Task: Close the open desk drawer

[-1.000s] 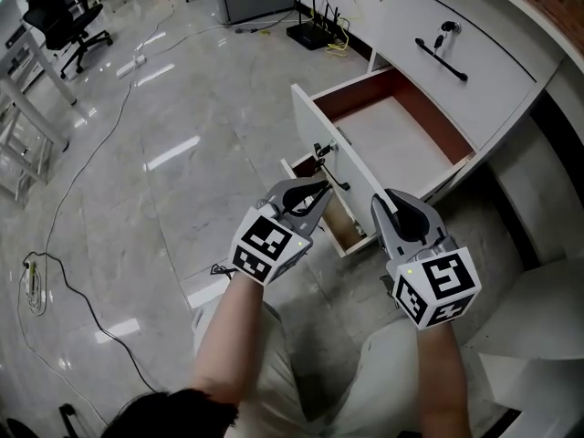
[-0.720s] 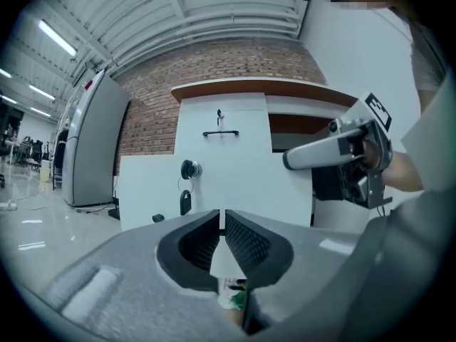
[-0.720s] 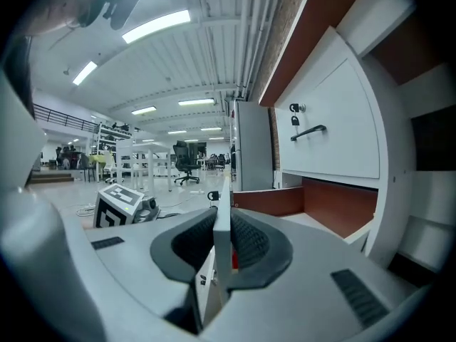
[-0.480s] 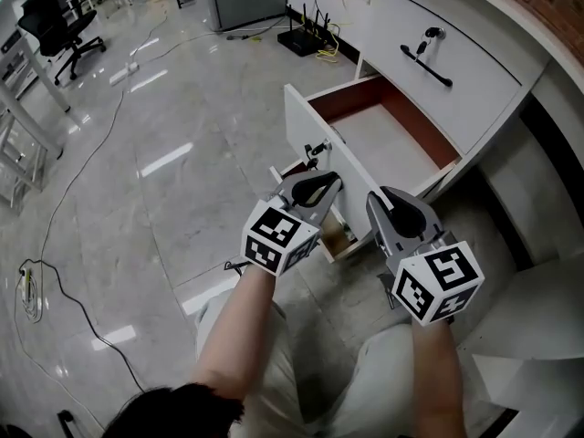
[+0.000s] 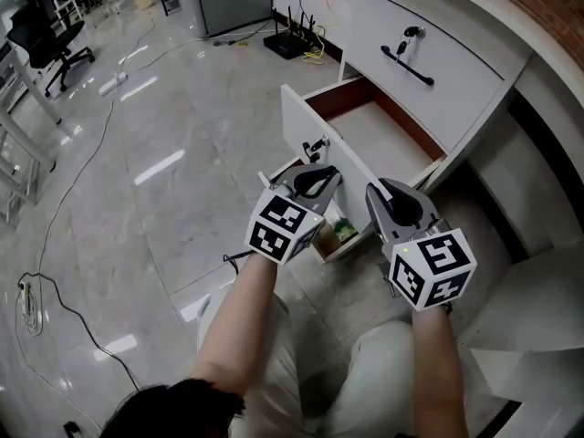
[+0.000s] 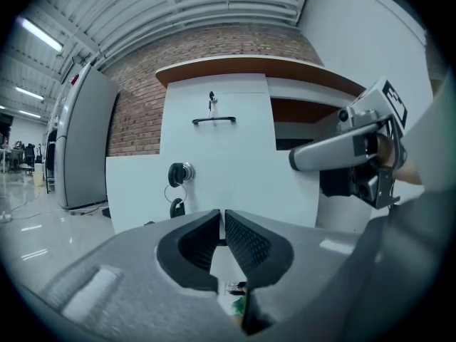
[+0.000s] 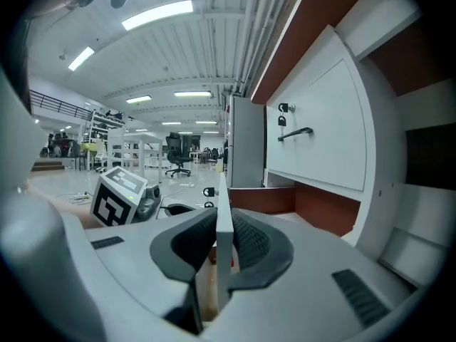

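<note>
Glossy floor (image 5: 137,153), open drawer (image 5: 388,140) (front partly hidden)

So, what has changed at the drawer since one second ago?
The left tongs and right tongs moved toward the desk, and the open drawer seems to have slid partly in. The right tongs stay clamped on its front panel; the left stay shut, holding nothing.

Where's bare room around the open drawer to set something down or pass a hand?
Free: the open drawer bottom, between its red-brown walls and white front panel; the marble floor left of that panel. Crowded: the panel's near end, where the right tongs clamp it and the shut left tongs sit alongside; the lower drawer holds items.
</note>
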`<state>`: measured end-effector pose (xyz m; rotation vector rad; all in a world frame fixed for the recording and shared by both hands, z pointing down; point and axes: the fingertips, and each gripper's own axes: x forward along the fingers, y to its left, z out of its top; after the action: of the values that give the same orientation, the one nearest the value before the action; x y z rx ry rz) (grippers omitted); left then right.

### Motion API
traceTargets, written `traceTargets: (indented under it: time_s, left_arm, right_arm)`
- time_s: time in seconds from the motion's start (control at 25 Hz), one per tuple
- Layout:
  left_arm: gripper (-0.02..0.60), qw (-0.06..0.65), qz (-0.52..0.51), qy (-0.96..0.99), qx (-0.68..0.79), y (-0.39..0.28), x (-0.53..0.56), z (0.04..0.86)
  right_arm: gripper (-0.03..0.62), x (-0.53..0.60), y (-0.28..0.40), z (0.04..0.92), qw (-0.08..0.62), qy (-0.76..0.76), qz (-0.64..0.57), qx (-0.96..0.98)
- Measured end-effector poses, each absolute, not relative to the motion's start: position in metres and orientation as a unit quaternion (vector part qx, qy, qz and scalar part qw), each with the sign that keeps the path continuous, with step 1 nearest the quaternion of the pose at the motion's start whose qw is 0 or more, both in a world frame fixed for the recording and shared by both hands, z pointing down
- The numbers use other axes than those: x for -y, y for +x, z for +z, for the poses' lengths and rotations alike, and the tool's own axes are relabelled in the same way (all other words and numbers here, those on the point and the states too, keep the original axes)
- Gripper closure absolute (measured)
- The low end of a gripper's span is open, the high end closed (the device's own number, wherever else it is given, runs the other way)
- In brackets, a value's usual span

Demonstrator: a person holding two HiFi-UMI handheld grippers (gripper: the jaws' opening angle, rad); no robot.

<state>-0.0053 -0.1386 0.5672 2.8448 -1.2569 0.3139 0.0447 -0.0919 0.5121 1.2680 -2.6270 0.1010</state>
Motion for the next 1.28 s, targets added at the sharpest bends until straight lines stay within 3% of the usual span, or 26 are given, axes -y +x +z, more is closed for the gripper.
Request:
traceTargets:
  time_s: [0.6, 1.28]
  left_arm:
    - [0.563, 0.03, 0.092, 0.922, 0.375, 0.03, 0.167, 0.568]
    - [0.565, 0.074, 0.057, 0.91, 0.404, 0.067, 0.201, 0.567]
  right_arm:
    - [0.517, 0.098, 0.097, 0.513, 0.131, 0.521, 0.014, 0.844]
    - [0.511, 0.074, 0.112, 0.54, 0.132, 0.53, 0.013, 0.838]
